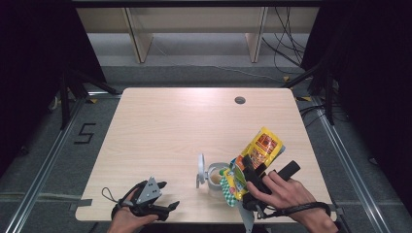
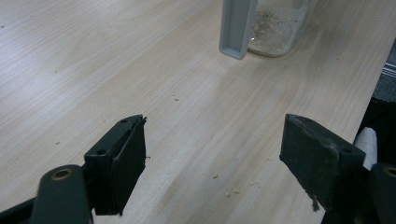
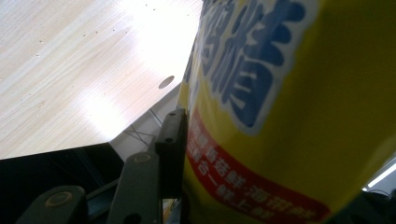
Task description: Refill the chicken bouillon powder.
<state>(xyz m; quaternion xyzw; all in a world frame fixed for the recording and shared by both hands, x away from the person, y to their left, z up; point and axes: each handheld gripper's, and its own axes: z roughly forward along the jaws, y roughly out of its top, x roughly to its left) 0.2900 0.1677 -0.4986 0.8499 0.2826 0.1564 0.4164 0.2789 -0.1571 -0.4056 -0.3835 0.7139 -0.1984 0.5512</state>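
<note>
A yellow snack bag (image 1: 264, 147) with blue and red print is held tilted above the table's front right part, and my right gripper (image 1: 253, 168) is shut on its lower part. In the right gripper view the bag (image 3: 289, 107) is very close, with one black finger (image 3: 172, 144) pressed against its side. The bag's lower end leans over a clear jar (image 1: 216, 177) whose grey lid (image 1: 200, 169) is flipped up at its left. My left gripper (image 1: 167, 195) rests open near the front edge, left of the jar. Beyond its spread jaws stands the jar (image 2: 279, 29) with its lid (image 2: 237, 27).
The light wooden table (image 1: 170, 126) has a round cable hole (image 1: 239, 100) at the back right. Small crumbs lie on the wood (image 2: 196, 116) between the left gripper and the jar. Black curtains and floor rails flank the table, and a shelf frame (image 1: 194, 29) stands behind it.
</note>
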